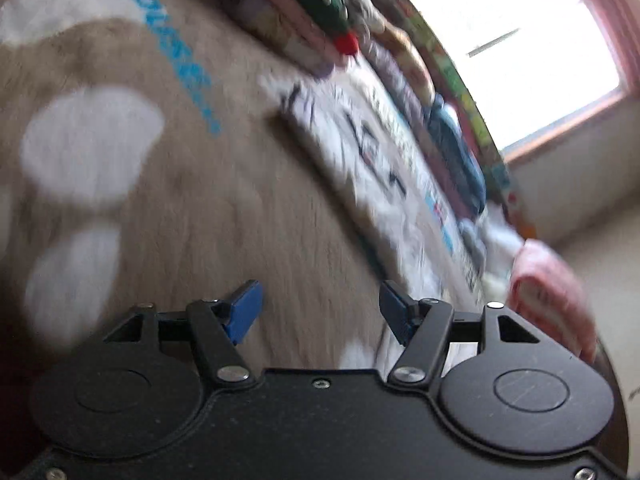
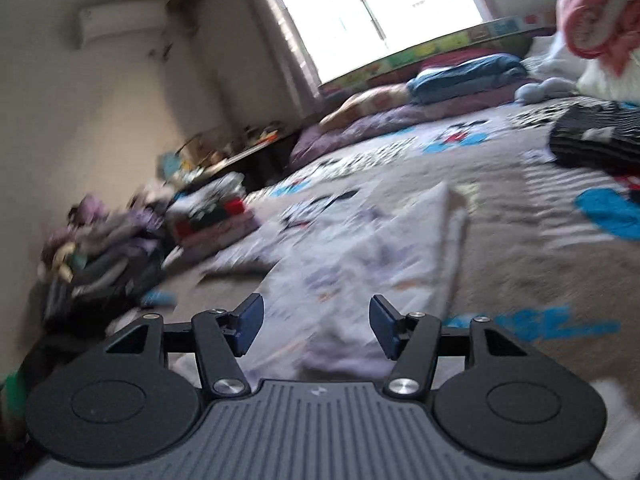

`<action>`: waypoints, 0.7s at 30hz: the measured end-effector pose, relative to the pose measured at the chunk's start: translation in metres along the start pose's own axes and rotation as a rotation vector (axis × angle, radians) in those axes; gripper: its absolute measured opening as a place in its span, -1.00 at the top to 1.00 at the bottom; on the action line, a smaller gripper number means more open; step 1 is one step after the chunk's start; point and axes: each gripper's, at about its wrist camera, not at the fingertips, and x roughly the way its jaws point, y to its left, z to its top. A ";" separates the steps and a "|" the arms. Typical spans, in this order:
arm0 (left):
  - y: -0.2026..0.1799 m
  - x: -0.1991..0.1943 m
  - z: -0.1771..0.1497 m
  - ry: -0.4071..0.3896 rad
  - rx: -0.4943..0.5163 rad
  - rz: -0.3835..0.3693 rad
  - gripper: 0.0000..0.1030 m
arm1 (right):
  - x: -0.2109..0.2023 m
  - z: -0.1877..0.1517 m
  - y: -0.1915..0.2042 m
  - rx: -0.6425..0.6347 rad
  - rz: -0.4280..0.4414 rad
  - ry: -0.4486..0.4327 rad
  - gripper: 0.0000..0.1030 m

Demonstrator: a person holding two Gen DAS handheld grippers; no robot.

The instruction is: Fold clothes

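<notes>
Both views were smeared by motion blur. The left gripper hovered with its blue-padded fingers spread apart and nothing between them, above a brown blanket with white patches and blue lettering. The right gripper was likewise spread wide and empty, low over the near end of a white printed garment that lay flat on the blanket, reaching away toward the far middle of the bed. To the far left sat a stack of folded clothes and beside it a loose dark pile. A black folded item lay at the far right.
</notes>
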 end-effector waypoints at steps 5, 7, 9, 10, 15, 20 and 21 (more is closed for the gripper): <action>0.016 0.024 0.039 -0.077 -0.074 -0.032 -0.25 | 0.007 -0.013 0.031 -0.018 0.061 0.071 -0.20; 0.017 0.041 0.048 -0.093 -0.086 -0.029 -0.25 | 0.008 -0.014 0.039 -0.005 0.080 0.080 -0.23; 0.018 0.057 0.056 -0.098 -0.092 -0.019 -0.25 | 0.009 -0.015 0.047 0.009 0.098 0.088 -0.24; 0.017 0.064 0.059 -0.104 -0.089 -0.011 -0.24 | 0.009 -0.014 0.049 0.024 0.105 0.087 -0.30; 0.002 0.092 0.067 -0.108 -0.031 0.010 -0.13 | 0.010 -0.010 0.043 0.085 0.096 0.105 -0.46; -0.027 0.090 0.068 -0.121 0.112 -0.017 0.81 | 0.014 -0.004 0.027 0.186 0.135 0.091 -0.46; -0.039 0.085 0.065 -0.129 0.162 -0.035 0.81 | 0.013 -0.004 0.025 0.203 0.146 0.088 -0.46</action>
